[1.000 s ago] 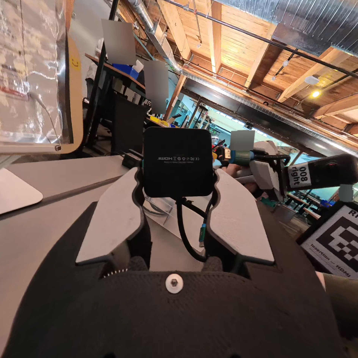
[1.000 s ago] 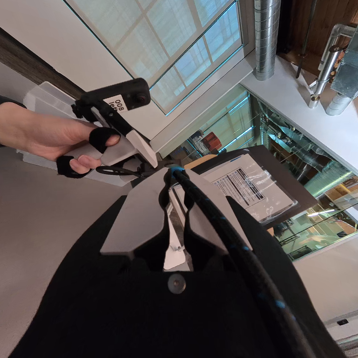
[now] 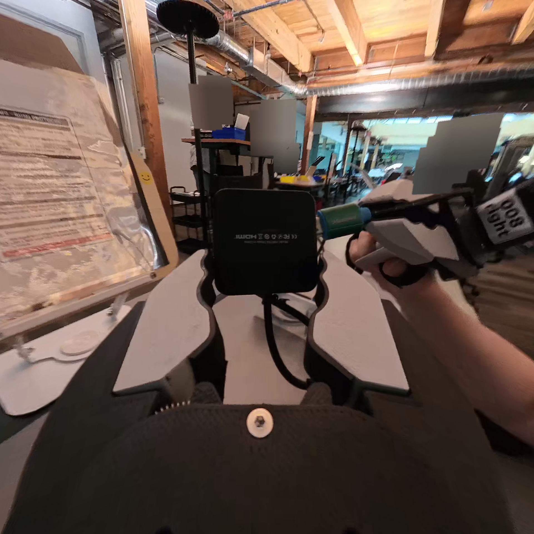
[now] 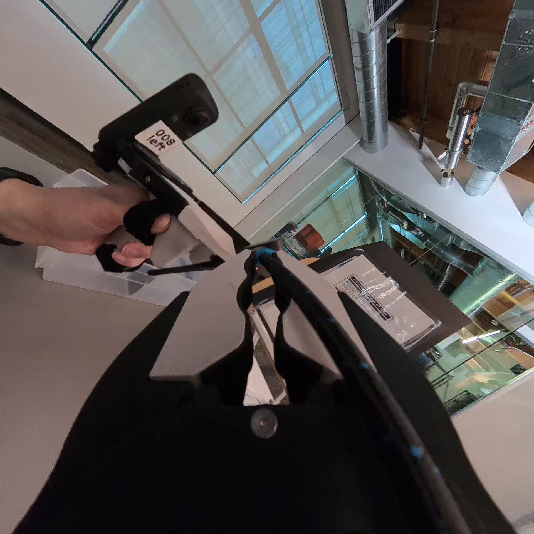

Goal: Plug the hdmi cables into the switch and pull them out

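Left gripper clamped on black HDMI switch, 2 fingers pressing its lower side edges, flat face toward camera, held above the grey table. A black cable hangs from its bottom edge. Right gripper closed narrow on the teal-green HDMI plug; plug tip sits right at the switch's right edge, whether seated cannot tell. In right wrist view, braided black-blue HDMI cable runs back over the right gripper. Laminated sheet propped at left.
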{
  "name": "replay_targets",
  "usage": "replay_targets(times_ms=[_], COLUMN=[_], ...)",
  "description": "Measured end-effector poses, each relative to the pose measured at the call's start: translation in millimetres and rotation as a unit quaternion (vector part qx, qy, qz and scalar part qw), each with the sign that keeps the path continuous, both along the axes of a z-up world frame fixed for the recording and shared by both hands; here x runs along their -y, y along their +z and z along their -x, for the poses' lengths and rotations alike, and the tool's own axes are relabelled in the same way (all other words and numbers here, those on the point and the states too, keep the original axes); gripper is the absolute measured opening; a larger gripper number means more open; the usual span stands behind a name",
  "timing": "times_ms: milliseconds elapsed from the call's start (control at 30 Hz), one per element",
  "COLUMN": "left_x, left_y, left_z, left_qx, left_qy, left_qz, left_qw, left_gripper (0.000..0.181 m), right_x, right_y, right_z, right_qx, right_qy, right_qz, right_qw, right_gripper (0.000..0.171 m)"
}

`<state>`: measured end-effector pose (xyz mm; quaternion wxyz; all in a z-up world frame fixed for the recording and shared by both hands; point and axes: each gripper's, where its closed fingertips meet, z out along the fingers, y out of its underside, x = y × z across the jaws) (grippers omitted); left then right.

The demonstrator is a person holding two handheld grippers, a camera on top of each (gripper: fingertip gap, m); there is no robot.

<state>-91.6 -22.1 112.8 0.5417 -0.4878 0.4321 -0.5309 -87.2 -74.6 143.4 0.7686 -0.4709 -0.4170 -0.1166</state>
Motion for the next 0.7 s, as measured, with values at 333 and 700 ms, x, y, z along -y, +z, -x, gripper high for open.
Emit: replay_targets(times_ms=[333,700], left_x=[5,8], left_y=[10,13], left_z=[7,7], left_qx=[-0.022,-0.015], left_qy=[0.049,0.034], left_qz=[-0.035,0.001], left_qw=[0.998,0.999], left_gripper=[0.069,0.069], right_x=[6,8], right_y=[6,10], right_z=[0,0], right_qx=[-0.029,-0.056], right_qy=[0.019,0.031], right_qz=[-0.036,-0.05], right_qw=[0.999,0.997], right_gripper=[0.011,0.011])
